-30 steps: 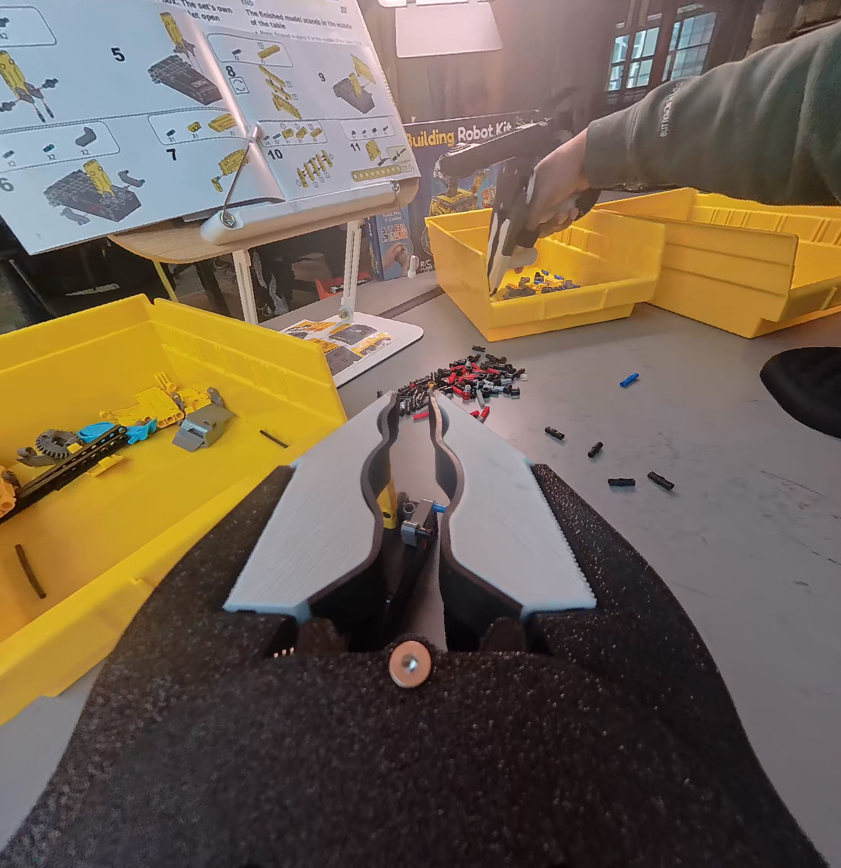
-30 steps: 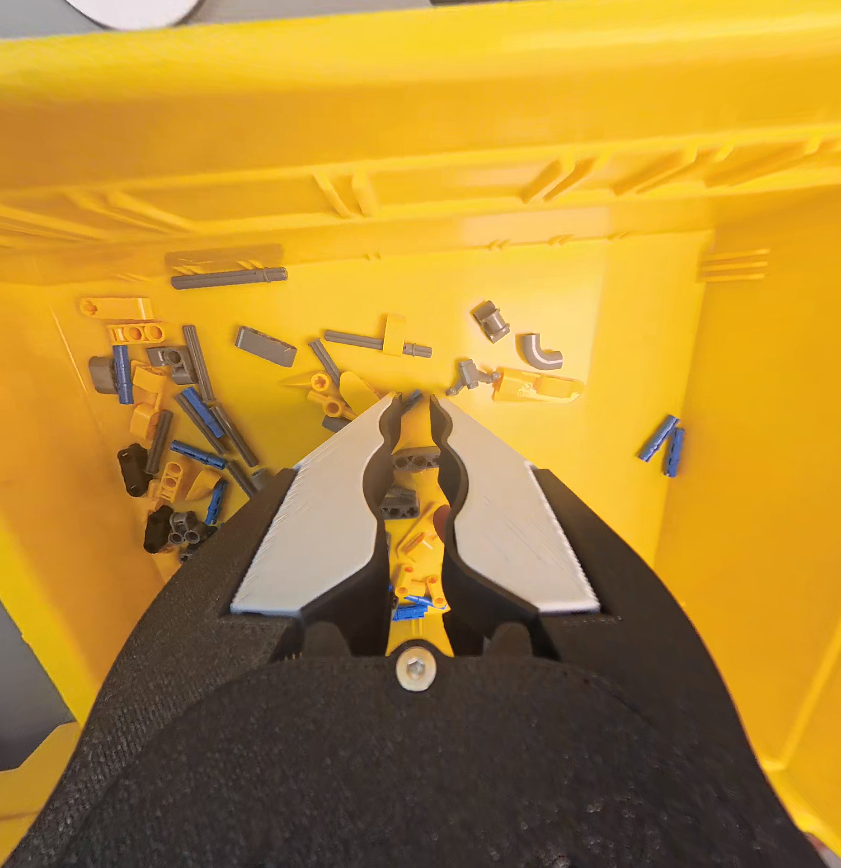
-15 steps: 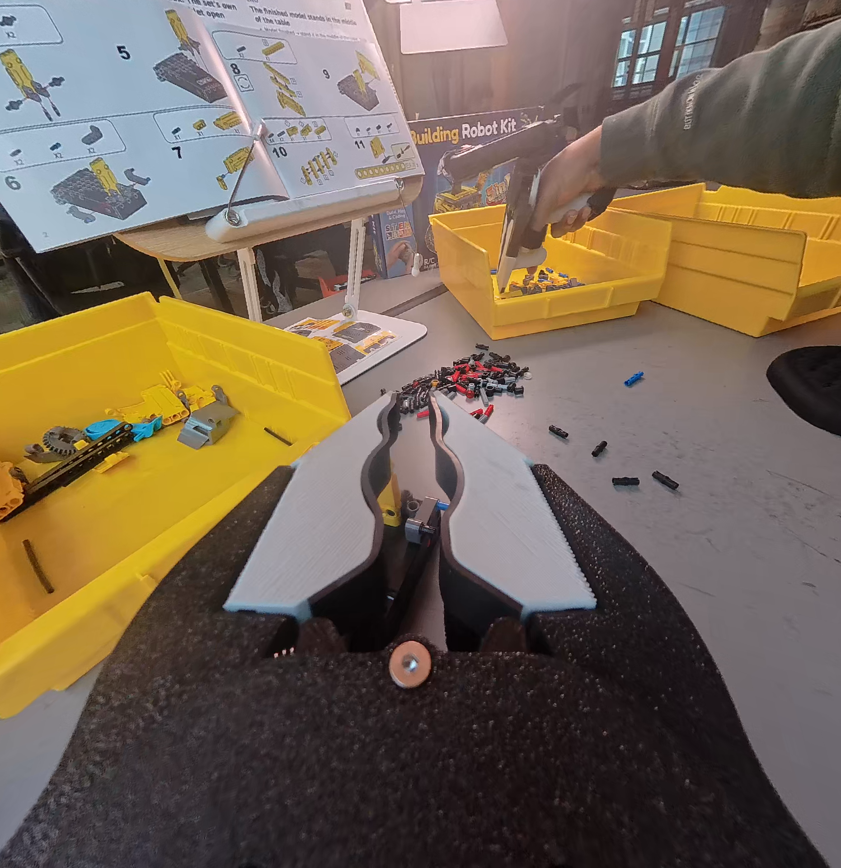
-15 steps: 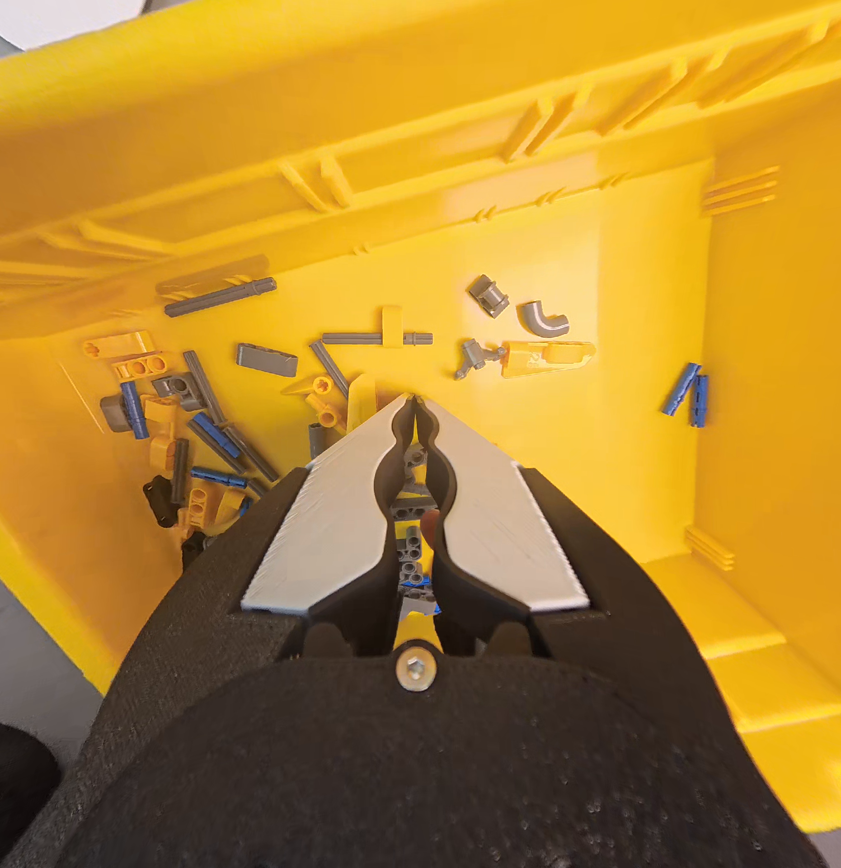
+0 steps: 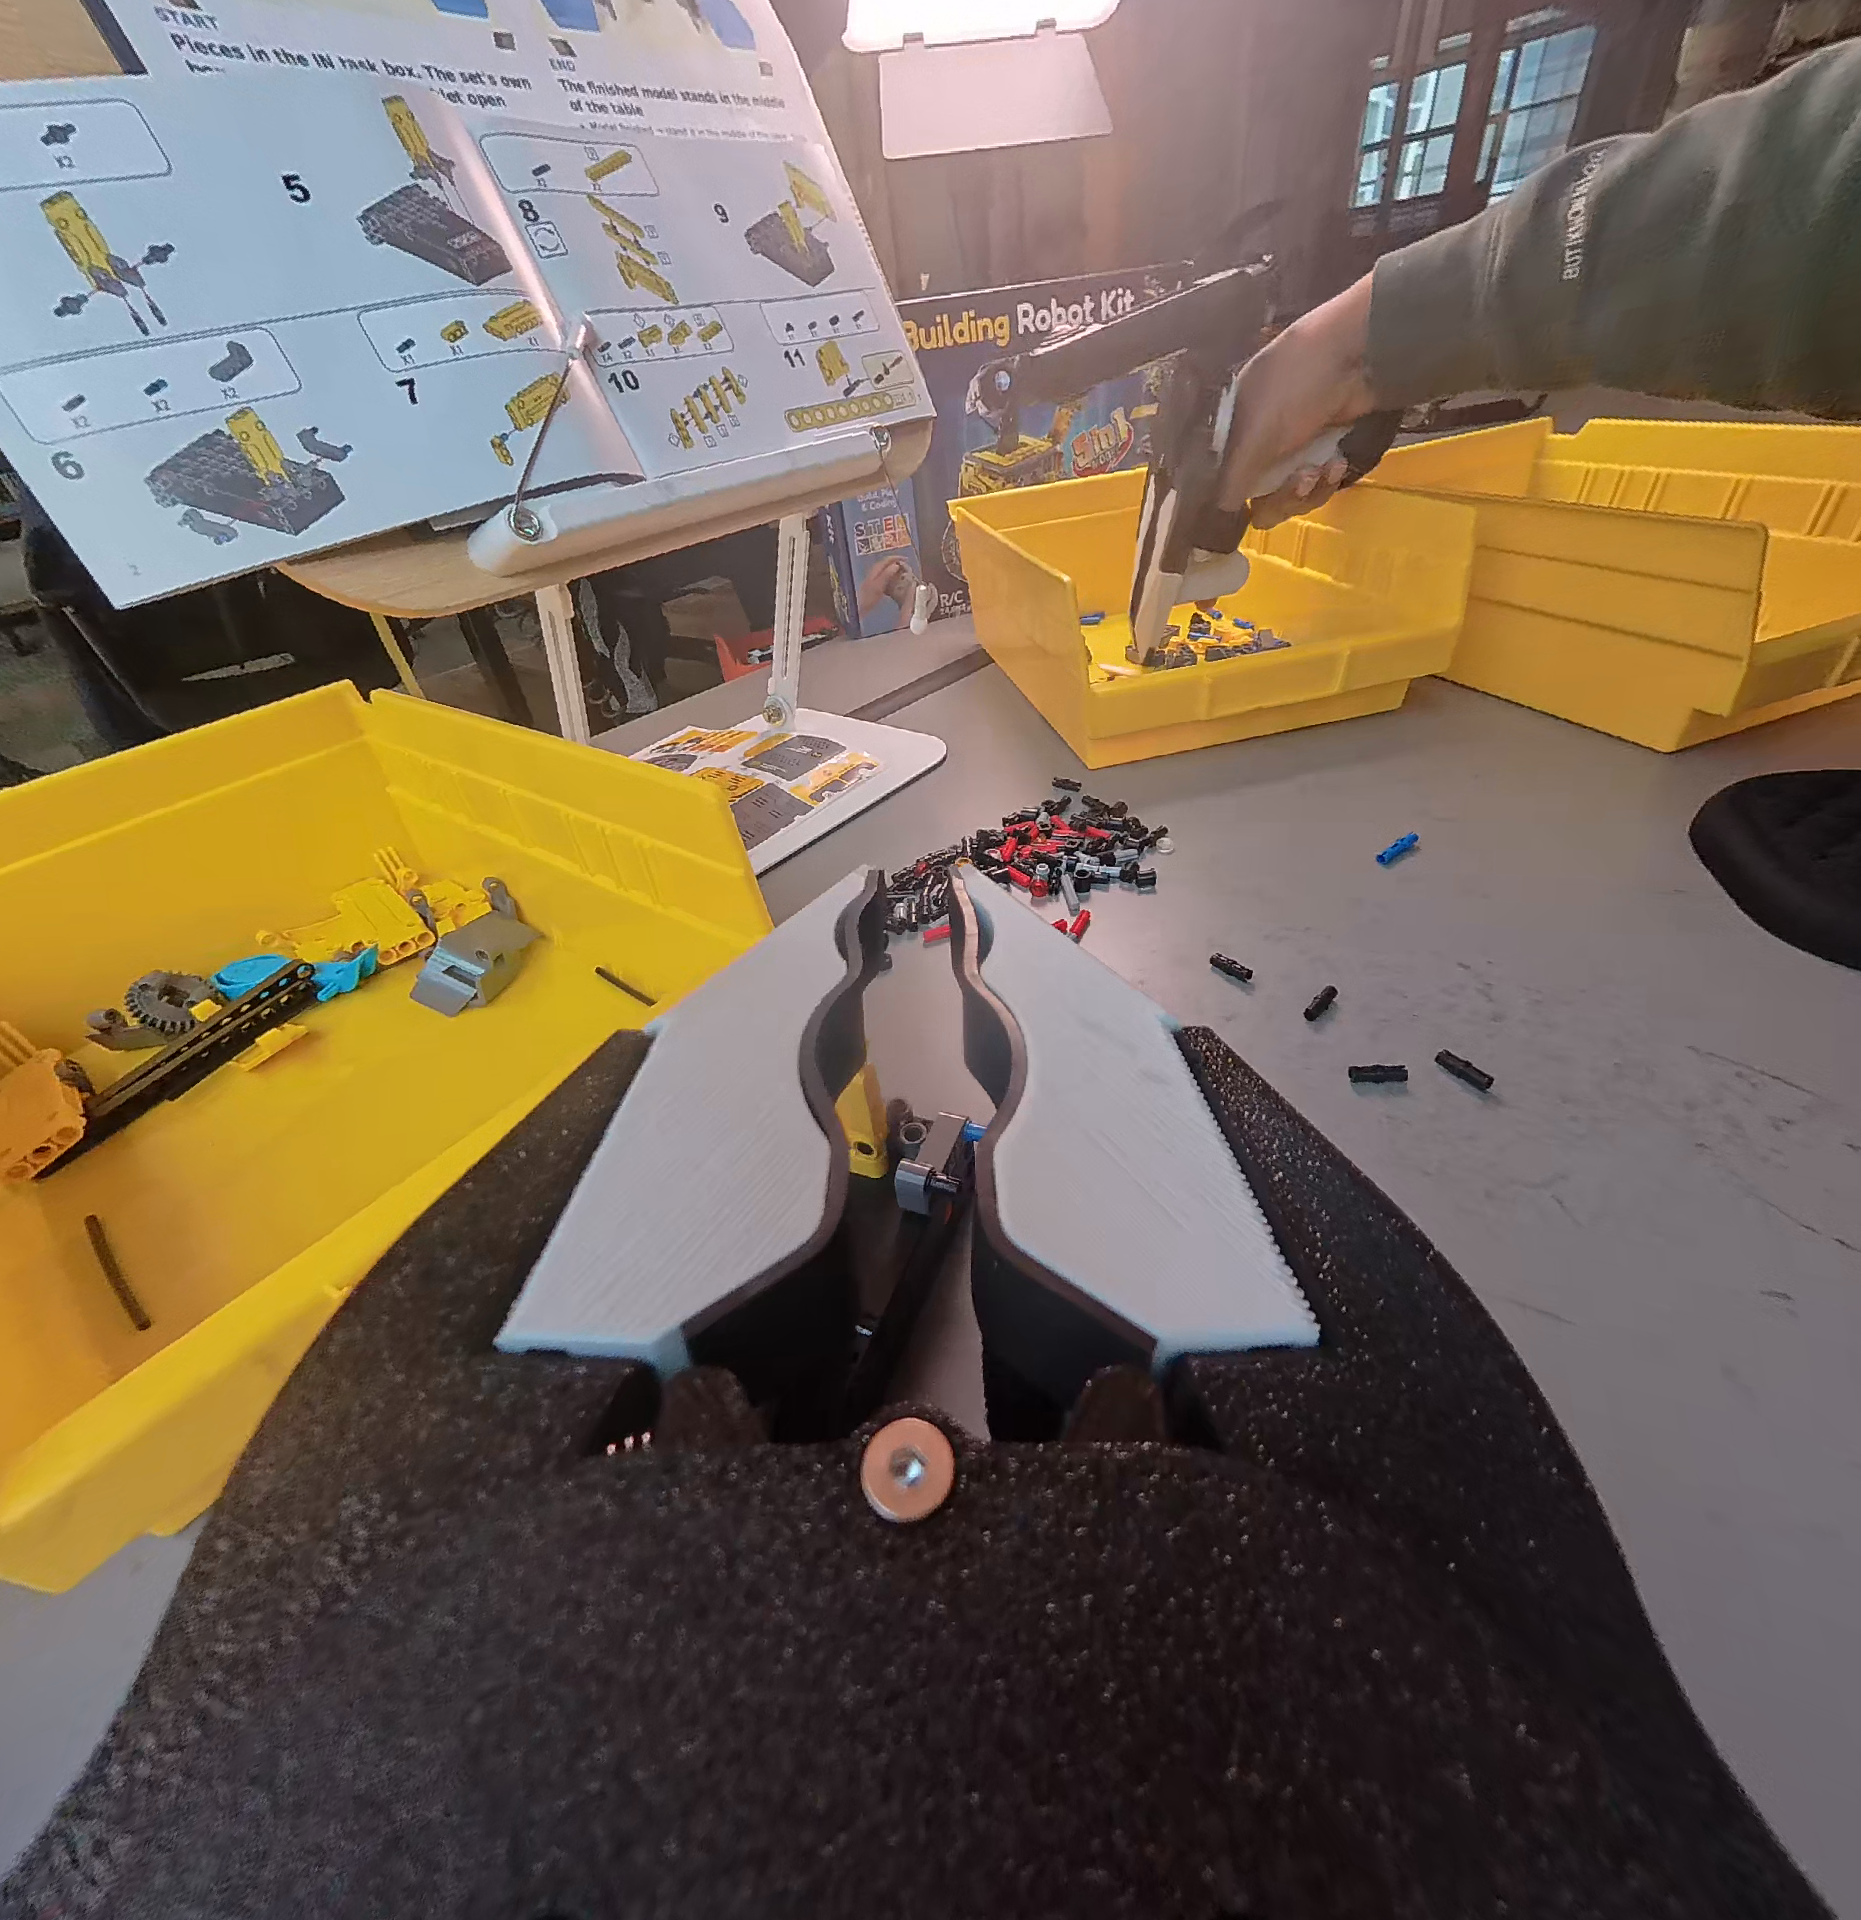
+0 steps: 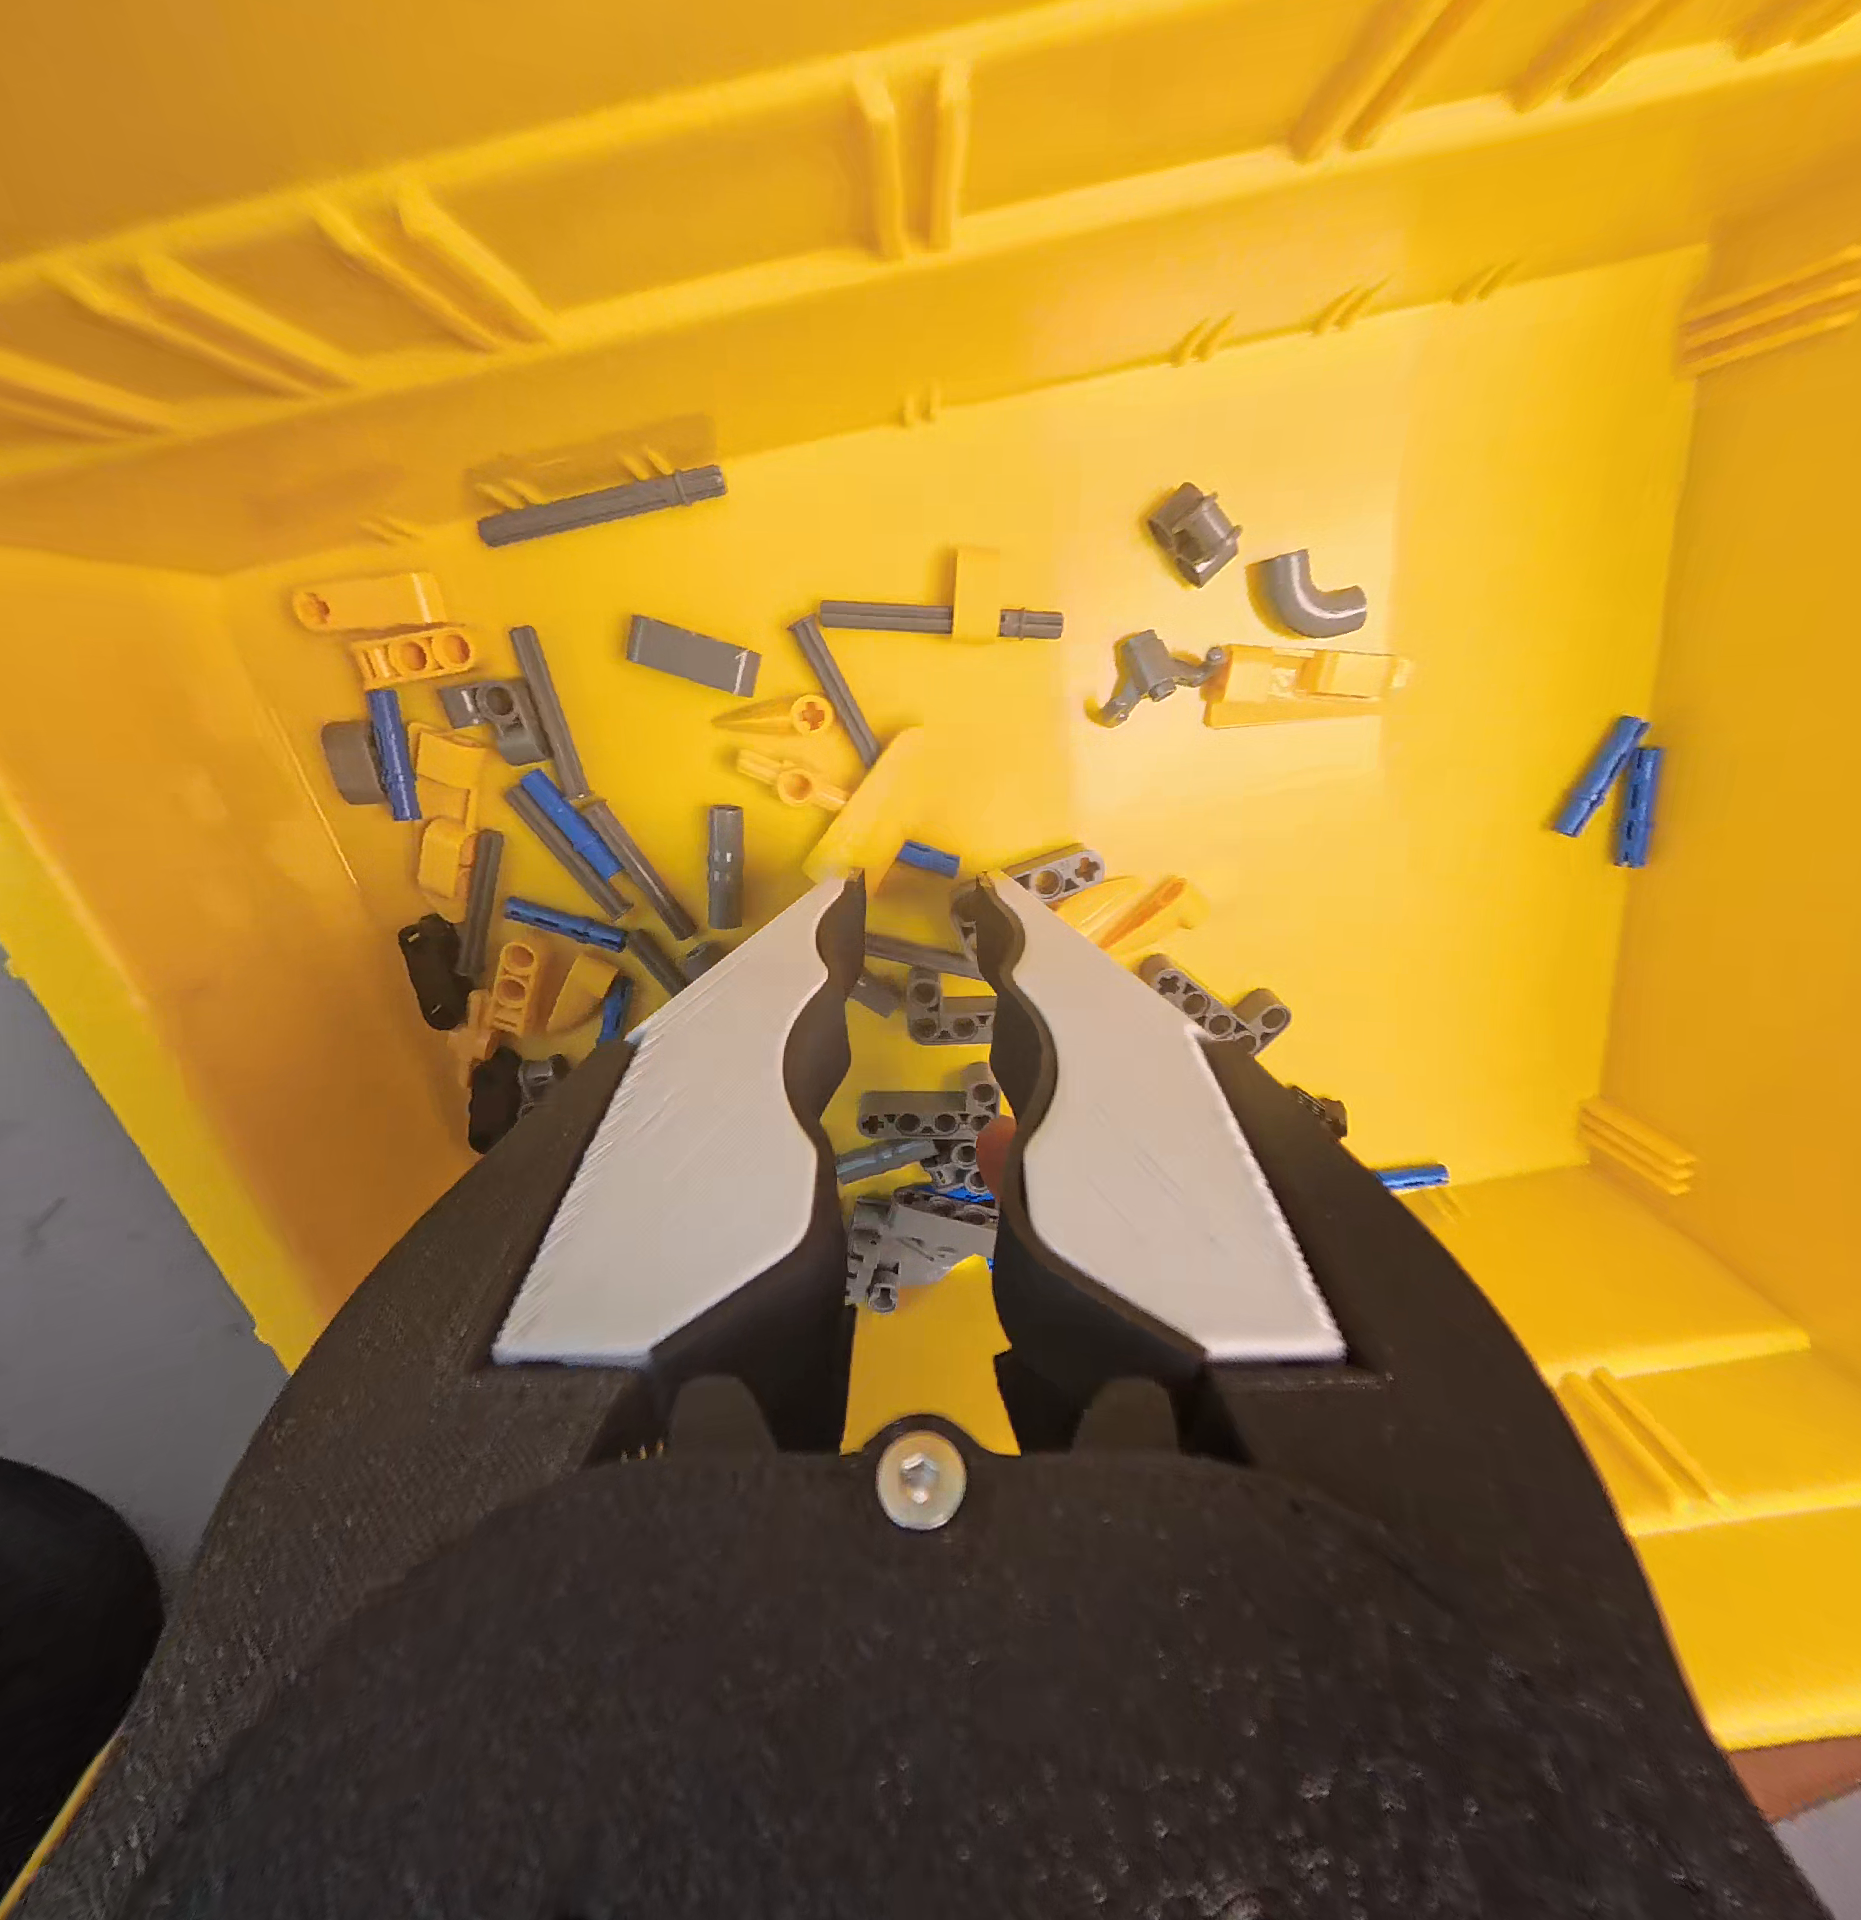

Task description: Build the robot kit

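Two grippers. Left gripper clenched on a small black-grey-yellow assembly deep between its fingers, black beam running lengthwise along them, above grey table; pin pile just ahead. Right gripper released, tips parted, over loose pieces inside yellow bin.

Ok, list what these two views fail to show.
- Left wrist view: the held piece between the left gripper fingers is mostly hidden by them, so its full shape is unclear.
- Right wrist view: parts under the right gripper are covered by its body; contact with any part cannot be told.
- Left wrist view: the near yellow bin is cut off by the left edge.
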